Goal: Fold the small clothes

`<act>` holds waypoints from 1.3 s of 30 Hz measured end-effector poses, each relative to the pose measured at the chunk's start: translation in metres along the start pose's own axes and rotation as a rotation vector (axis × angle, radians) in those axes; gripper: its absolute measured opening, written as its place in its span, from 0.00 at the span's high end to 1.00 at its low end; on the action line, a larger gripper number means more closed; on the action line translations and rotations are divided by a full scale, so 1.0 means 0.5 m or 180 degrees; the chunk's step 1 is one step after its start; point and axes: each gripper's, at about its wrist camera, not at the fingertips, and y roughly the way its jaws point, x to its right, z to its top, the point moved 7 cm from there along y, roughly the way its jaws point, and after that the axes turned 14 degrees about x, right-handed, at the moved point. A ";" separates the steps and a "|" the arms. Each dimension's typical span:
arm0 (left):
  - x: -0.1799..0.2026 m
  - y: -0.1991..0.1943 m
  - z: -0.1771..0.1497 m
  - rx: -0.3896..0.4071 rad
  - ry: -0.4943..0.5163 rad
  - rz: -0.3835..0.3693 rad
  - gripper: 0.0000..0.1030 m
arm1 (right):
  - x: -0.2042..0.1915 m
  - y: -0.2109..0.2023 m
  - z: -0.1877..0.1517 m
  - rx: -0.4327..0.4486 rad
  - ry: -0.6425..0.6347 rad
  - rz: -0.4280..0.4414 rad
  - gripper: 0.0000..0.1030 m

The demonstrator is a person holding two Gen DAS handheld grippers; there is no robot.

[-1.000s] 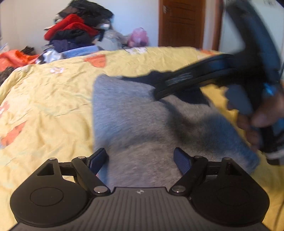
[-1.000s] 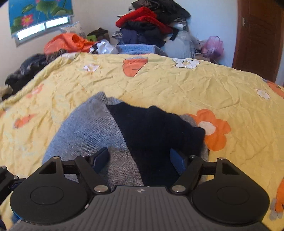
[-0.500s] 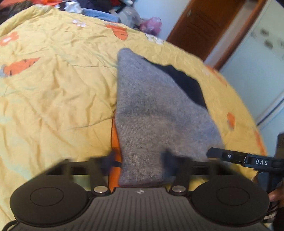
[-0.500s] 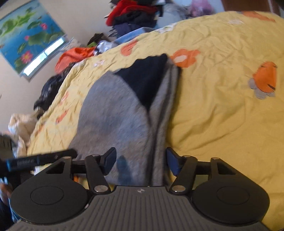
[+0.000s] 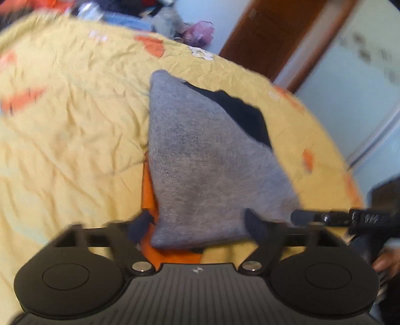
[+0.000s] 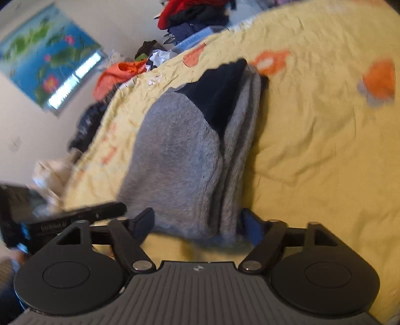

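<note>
A small grey sweater with a dark navy part lies folded lengthwise on the yellow bedspread. My left gripper is open, its fingers either side of the sweater's near hem. In the right wrist view the same sweater shows stacked folds along its right edge, navy part at the far end. My right gripper is open, straddling the near hem. Each gripper's finger shows in the other's view, the right one and the left one.
A pile of clothes sits beyond the bed's far edge, with orange fabric to its left. A brown door and white wardrobe stand at the right. A lotus picture hangs on the wall.
Both grippers pulled back from over the sweater to its near hem and tilted. The left jaws opened wider in the last half second.
</note>
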 end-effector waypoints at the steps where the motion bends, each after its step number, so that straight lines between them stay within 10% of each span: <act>1: -0.013 0.012 0.000 -0.0052 -0.0193 -0.0007 0.17 | 0.006 0.004 0.003 -0.0026 0.0172 0.0075 0.25; 5: -0.036 0.040 0.009 -0.0099 -0.0645 -0.0102 0.28 | 0.024 0.039 0.016 -0.0148 0.0621 0.0240 0.36; 6: -0.032 0.046 0.009 -0.0177 -0.0647 -0.0110 0.62 | 0.022 0.048 0.016 -0.0199 0.0591 0.0187 0.42; 8: -0.033 0.057 0.003 -0.0315 -0.0561 0.0042 0.84 | 0.019 0.062 0.007 -0.0316 0.0431 0.0039 0.79; 15: -0.016 -0.001 0.048 -0.0210 -0.0496 -0.0161 0.87 | -0.030 0.002 -0.006 -0.0282 0.0204 0.0314 0.79; 22: -0.028 0.020 -0.009 -0.0182 -0.0114 0.0156 0.79 | 0.007 -0.007 -0.045 -0.0309 0.0302 0.0160 0.68; 26: -0.001 -0.050 0.034 0.0319 0.0302 0.0504 0.66 | -0.007 -0.056 0.006 0.0205 0.0011 -0.0074 0.32; 29: 0.071 -0.076 0.080 0.0961 0.0957 0.0664 0.25 | -0.039 -0.070 0.076 0.0711 -0.0381 -0.0283 0.32; 31: 0.131 -0.046 0.091 0.1167 0.1347 0.0519 0.18 | -0.068 -0.039 0.125 0.0885 -0.0368 -0.0172 0.30; 39: 0.166 0.199 0.060 0.0571 0.1856 0.0629 0.17 | -0.112 0.209 0.190 0.0318 -0.0859 -0.0348 0.22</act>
